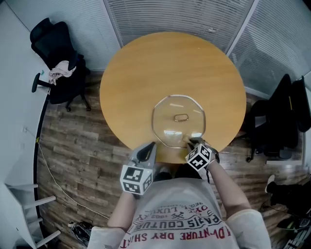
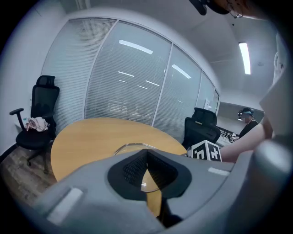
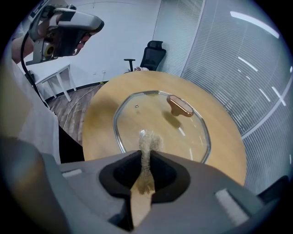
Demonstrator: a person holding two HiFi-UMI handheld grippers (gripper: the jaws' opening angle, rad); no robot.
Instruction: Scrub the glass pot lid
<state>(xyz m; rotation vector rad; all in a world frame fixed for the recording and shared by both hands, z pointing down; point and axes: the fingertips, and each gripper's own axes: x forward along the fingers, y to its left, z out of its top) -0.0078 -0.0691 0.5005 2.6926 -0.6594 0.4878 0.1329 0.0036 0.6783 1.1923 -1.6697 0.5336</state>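
The glass pot lid (image 1: pixel 167 114) lies flat on the round wooden table (image 1: pixel 146 63), near its front edge, with a brown handle (image 1: pixel 181 117) at its middle. My right gripper (image 1: pixel 190 142) is at the lid's near right rim, shut on a thin tan scrub pad (image 3: pixel 147 142). The pad sticks out past the jaws, over the near part of the lid (image 3: pixel 183 132). My left gripper (image 1: pixel 147 150) hovers at the lid's near left rim, just off the table's front edge. Its jaws meet with nothing between them (image 2: pixel 146 157), and the lid (image 2: pixel 130 147) shows beyond them.
A black office chair (image 1: pixel 56 58) with a pale cloth on it stands far left. More dark chairs (image 1: pixel 282 116) stand at the right. White furniture (image 1: pixel 24 209) is at the lower left. Glass walls with blinds (image 1: pixel 184 14) close off the far side. The floor is wood.
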